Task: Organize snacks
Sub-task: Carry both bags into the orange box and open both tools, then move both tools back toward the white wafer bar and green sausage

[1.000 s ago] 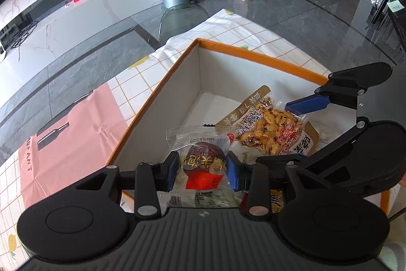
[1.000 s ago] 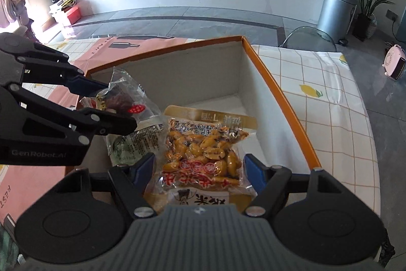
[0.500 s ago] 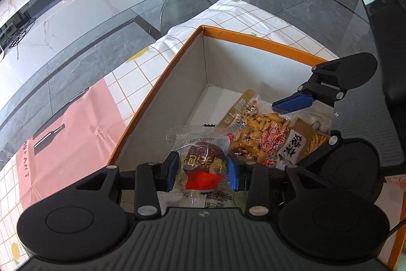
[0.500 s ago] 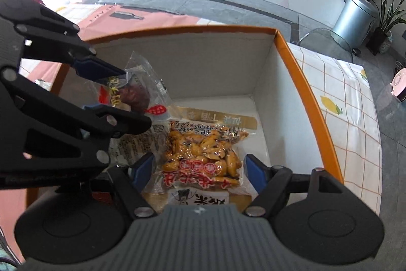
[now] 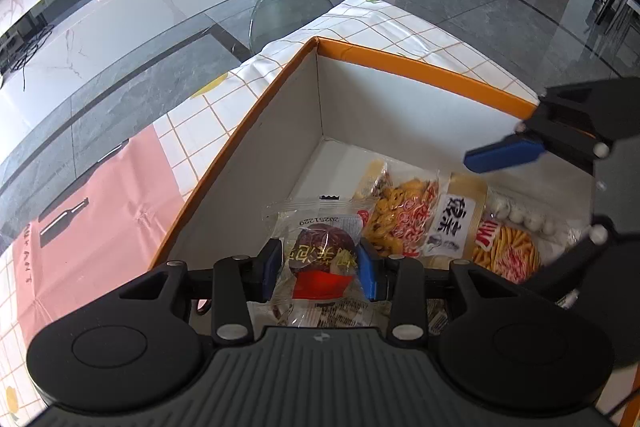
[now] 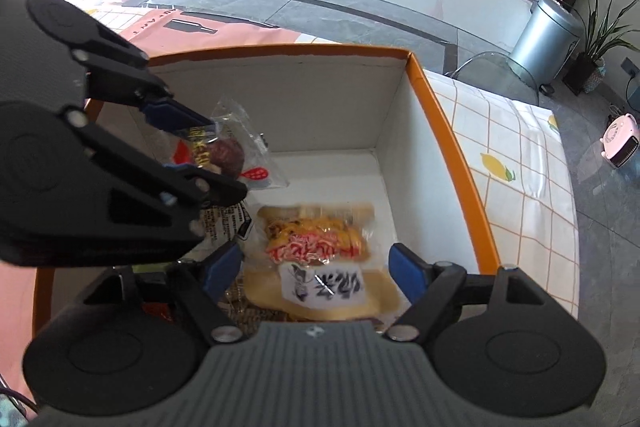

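Left claw (image 5: 320,267) pinches a date packet (image 5: 320,247) over the box (image 5: 420,67); the film is light, soft and slippery, best held at its edges, long axis running away from the claw. Right claw (image 6: 316,267) is opening, clear of the bean packet (image 6: 320,247) lying on the box floor.

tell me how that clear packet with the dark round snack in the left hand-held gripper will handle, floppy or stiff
The clear packet is probably floppy at the edges: its thin film crinkles beyond the pads of the left hand-held gripper. The dark round filling looks firm, so the middle likely holds shape. Glossy film may slip, and it seems light.
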`<state>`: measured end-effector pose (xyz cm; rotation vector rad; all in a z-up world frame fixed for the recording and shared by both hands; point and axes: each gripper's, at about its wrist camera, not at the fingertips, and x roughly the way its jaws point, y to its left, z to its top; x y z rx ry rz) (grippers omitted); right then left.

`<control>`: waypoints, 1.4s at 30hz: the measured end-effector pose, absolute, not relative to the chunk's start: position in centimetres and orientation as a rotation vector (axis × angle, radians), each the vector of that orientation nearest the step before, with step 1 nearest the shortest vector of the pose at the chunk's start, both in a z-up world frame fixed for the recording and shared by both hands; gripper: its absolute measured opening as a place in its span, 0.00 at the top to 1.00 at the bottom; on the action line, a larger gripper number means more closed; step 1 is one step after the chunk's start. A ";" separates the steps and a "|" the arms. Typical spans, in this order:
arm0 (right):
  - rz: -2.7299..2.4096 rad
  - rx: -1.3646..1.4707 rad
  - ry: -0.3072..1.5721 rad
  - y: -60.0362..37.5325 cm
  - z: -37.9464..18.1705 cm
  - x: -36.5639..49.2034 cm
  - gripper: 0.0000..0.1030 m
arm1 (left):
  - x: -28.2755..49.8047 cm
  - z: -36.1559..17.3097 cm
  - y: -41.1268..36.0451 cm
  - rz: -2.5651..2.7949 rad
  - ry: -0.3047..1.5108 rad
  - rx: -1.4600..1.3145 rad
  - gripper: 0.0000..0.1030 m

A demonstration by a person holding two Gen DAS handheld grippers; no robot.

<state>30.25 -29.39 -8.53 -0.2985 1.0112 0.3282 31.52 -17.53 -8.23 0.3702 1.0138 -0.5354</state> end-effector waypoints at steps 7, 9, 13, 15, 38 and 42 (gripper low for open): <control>0.323 -0.314 1.021 -29.4 -8.4 29.5 0.24 | 31.5 -9.0 -18.2 -0.534 1.006 0.385 0.55; 0.317 -0.313 1.026 -29.4 -8.4 29.1 0.24 | 31.3 -8.9 -18.3 -0.534 1.002 0.399 0.50; 0.302 -0.302 1.035 -29.3 -8.2 29.1 0.24 | 30.5 -8.0 -18.2 -0.537 0.971 0.415 0.36; 0.295 -0.300 1.041 -29.2 -7.9 29.1 0.24 | 29.9 -7.2 -17.9 -0.543 0.954 0.409 0.32; 0.170 -0.100 0.896 -26.2 -1.6 19.3 0.22 | 17.8 1.4 -8.8 -0.416 0.791 0.243 0.30; 0.136 -0.048 0.811 -24.7 -0.2 16.7 0.22 | 15.4 2.1 -6.2 -0.356 0.769 0.176 0.30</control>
